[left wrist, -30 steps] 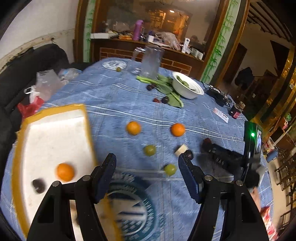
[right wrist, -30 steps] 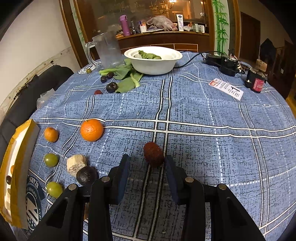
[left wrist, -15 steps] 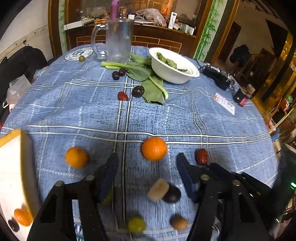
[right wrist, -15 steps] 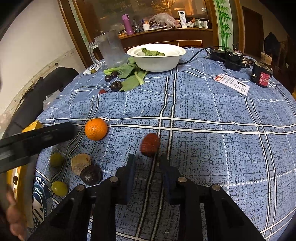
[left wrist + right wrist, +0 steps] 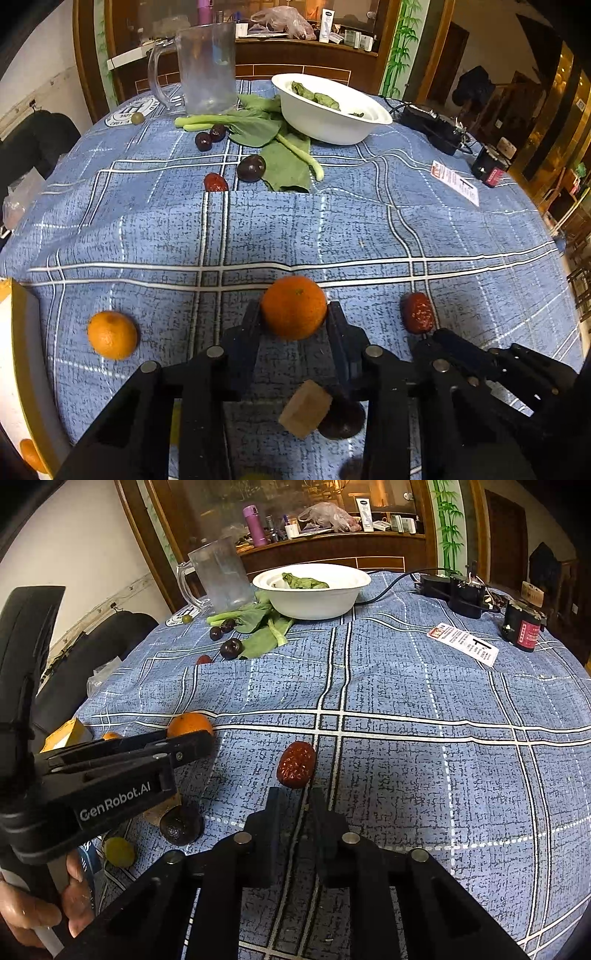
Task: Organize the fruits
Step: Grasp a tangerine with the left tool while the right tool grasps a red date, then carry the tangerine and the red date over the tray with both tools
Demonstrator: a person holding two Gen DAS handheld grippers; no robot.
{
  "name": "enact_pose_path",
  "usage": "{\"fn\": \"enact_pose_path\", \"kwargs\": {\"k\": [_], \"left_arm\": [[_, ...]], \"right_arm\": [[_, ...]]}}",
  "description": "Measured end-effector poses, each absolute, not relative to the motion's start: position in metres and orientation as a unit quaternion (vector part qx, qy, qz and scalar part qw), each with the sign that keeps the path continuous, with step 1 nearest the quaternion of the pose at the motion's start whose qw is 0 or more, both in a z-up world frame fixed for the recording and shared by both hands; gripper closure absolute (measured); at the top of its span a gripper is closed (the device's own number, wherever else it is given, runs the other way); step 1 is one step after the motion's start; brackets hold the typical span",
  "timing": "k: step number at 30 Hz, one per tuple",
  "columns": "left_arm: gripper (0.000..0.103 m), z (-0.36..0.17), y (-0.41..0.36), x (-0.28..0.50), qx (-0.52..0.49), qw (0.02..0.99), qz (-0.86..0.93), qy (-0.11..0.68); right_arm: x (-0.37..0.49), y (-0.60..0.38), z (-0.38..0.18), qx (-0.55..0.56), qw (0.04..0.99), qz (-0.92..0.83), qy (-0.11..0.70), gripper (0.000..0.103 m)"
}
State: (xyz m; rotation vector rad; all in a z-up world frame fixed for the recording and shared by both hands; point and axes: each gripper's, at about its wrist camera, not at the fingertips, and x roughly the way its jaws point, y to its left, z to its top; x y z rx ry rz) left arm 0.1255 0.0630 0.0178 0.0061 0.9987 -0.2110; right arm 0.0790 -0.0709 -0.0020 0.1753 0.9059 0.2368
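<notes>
My left gripper (image 5: 293, 314) is shut on an orange (image 5: 294, 306) resting on the blue checked tablecloth; the orange also shows in the right wrist view (image 5: 190, 724). A second orange (image 5: 112, 335) lies to its left, near the yellow-rimmed white tray (image 5: 22, 354). My right gripper (image 5: 294, 801) is nearly closed and empty, just behind a red date (image 5: 296, 764), not touching it. The date also shows in the left wrist view (image 5: 417, 317). A tan chunk (image 5: 305, 408) and a dark fruit (image 5: 341, 421) lie under my left gripper.
At the back stand a white bowl (image 5: 332, 110) with greens, a glass jug (image 5: 207, 66), leafy stalks (image 5: 280, 155), dark plums (image 5: 251, 168) and another date (image 5: 215, 182). A black power strip (image 5: 458, 594) and paper tag (image 5: 463, 648) lie far right. Green fruit (image 5: 119, 851) sits near left.
My left gripper moved forward from the tray to the orange and closed on it. My right gripper narrowed behind the date and drew back slightly.
</notes>
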Motion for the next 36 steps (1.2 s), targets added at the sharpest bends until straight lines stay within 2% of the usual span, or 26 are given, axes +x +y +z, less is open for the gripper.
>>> {"fn": "enact_pose_path", "kwargs": {"k": [6,14,26,32,34,36], "left_arm": [[0.069,0.033,0.075,0.108,-0.022,0.879,-0.105,0.465],[0.069,0.057,0.089,0.075,-0.026,0.892,-0.112,0.438],[0.069,0.075,0.122,0.025,-0.047,0.905,-0.085,0.414],[0.069,0.08,0.16,-0.006,-0.088,0.906,-0.051,0.411],[0.069,0.083,0.172,-0.015,-0.099,0.907,-0.04,0.407],[0.069,0.086,0.183,-0.023,-0.108,0.908,-0.033,0.403]], "right_arm": [[0.077,-0.082,0.004,0.113,0.887,0.129,0.429,0.092],[0.079,-0.116,0.008,0.219,0.876,0.151,0.402,0.091],[0.09,-0.064,0.01,0.119,0.901,0.144,0.392,0.091],[0.089,-0.066,0.009,0.119,0.899,0.149,0.394,0.091],[0.089,-0.067,0.009,0.125,0.898,0.149,0.394,0.088],[0.088,-0.066,0.009,0.128,0.9,0.147,0.391,0.081]]}}
